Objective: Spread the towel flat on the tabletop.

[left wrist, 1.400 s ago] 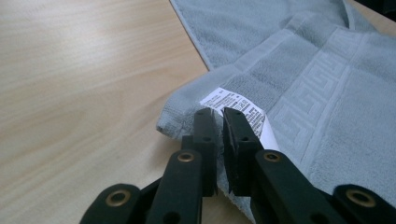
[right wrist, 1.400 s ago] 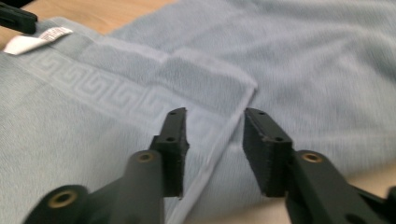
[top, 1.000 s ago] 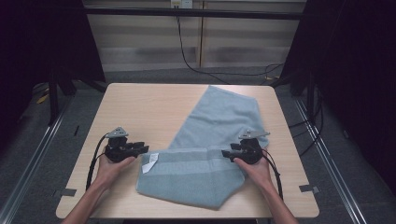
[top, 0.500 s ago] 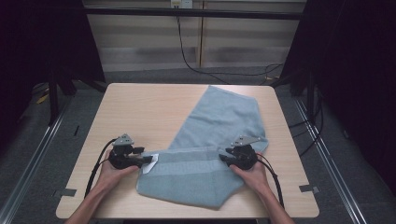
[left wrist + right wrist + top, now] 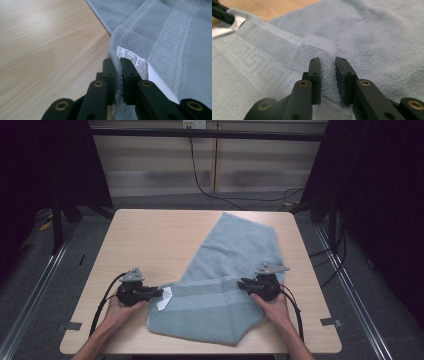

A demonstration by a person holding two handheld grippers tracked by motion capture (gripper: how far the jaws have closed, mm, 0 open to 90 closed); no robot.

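A light blue towel (image 5: 235, 250) lies slantwise on the wooden table (image 5: 150, 235), its near end folded over into a wide band. My left gripper (image 5: 159, 292) is at the band's left corner, by the white care label (image 5: 164, 298). In the left gripper view its jaws (image 5: 118, 61) have just been closing and pinch the towel's hem (image 5: 175, 37) beside the label (image 5: 135, 60). My right gripper (image 5: 241, 282) sits at the band's right corner. Its jaws (image 5: 327, 60) have just been closing, with a raised fold of towel (image 5: 374, 30) squeezed between the pads.
The table's left half is bare wood. Each gripper's cable trails back along the forearm toward the near edge. Metal rails run along the floor on both sides of the table. The left gripper (image 5: 219, 12) and label (image 5: 237, 21) show far off in the right gripper view.
Both grippers have settled slightly lower and nearer at the towel's two corners. The towel itself has kept its place.
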